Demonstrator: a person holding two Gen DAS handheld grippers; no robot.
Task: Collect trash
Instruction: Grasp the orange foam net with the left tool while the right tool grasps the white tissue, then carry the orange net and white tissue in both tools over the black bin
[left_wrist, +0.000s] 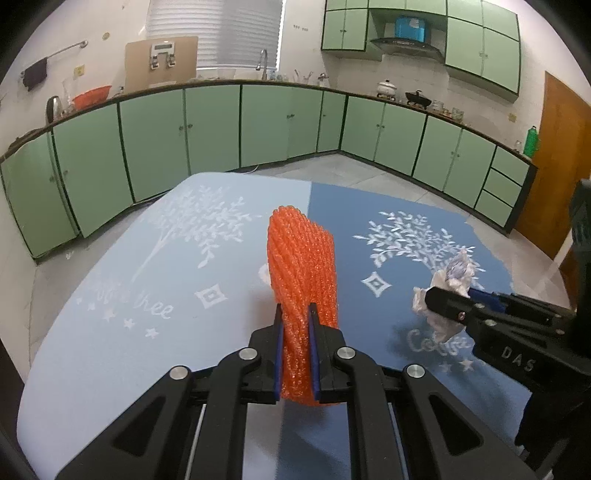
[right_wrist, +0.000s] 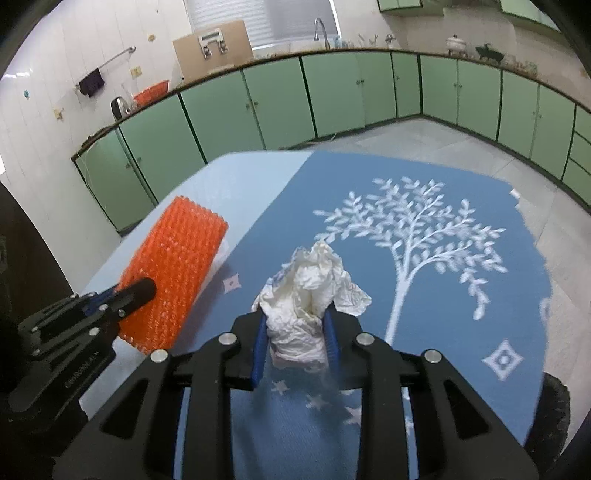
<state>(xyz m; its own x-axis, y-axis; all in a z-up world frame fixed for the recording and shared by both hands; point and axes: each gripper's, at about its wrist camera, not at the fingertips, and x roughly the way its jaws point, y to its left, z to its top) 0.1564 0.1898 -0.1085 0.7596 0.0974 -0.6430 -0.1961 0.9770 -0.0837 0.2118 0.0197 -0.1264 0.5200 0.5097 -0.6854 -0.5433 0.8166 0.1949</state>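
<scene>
So both hands were loaded. Left tool (left_wrist: 295, 354) was pinching the orange foam net (left_wrist: 301, 280), blue pads pressed into its lower end, net standing up toward 12 o'clock over the worktop (left_wrist: 110, 332). Right tool (right_wrist: 295, 343) was clamped on the crumpled white tissue (right_wrist: 310, 295), wad bulging out past the tips; it looked just clear of the blue cloth (right_wrist: 443, 332), tho hard to be sure. In the left view the right tool sat at approx 3 o'clock of the net, well apart. Judging progress: pickup of these two bits looked done, w/ no other loose trash showing on the cloth. Left to do: dropping both somewhere, but no bin in either view, so can't tell where.
</scene>
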